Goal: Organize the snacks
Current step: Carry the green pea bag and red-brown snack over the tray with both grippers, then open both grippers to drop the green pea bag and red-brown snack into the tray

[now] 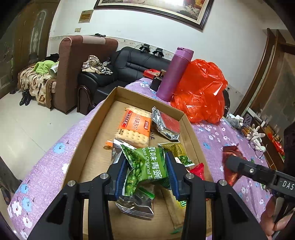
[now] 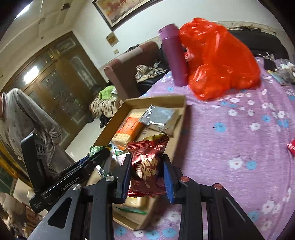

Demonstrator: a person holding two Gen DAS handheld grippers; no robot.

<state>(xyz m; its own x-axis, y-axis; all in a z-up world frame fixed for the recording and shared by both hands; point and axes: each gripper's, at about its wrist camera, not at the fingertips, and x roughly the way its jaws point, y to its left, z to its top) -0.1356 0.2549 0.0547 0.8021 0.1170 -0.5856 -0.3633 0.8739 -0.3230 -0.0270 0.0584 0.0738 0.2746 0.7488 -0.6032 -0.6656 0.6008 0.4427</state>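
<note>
Pea packet (image 1: 147,166) in left jaws — "Peas Original" lettering.

White wall (image 1: 147,27), framed painting (image 1: 156,9), brown armchair (image 1: 77,70), black sofa (image 1: 119,73), pale tiled floor (image 1: 27,120).

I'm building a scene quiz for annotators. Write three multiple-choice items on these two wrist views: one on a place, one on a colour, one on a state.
1. Where does the orange cracker pack lie?
A. Inside the cardboard tray
B. On the black sofa
C. Under the red plastic bag

2. What colour is the tall bottle beside the red plastic bag?
A. Blue
B. Purple
C. White

3. What is the right gripper doing?
A. Hanging open and empty
B. Shut on a dark red snack packet
C. Shut on the bottle

Answers: 1 A, the pack rests on the tray floor near its far wall. 2 B, its body and cap are purple in both views. 3 B, both fingers press the packet's sides; the left gripper likewise clamps a green pea packet.
</note>
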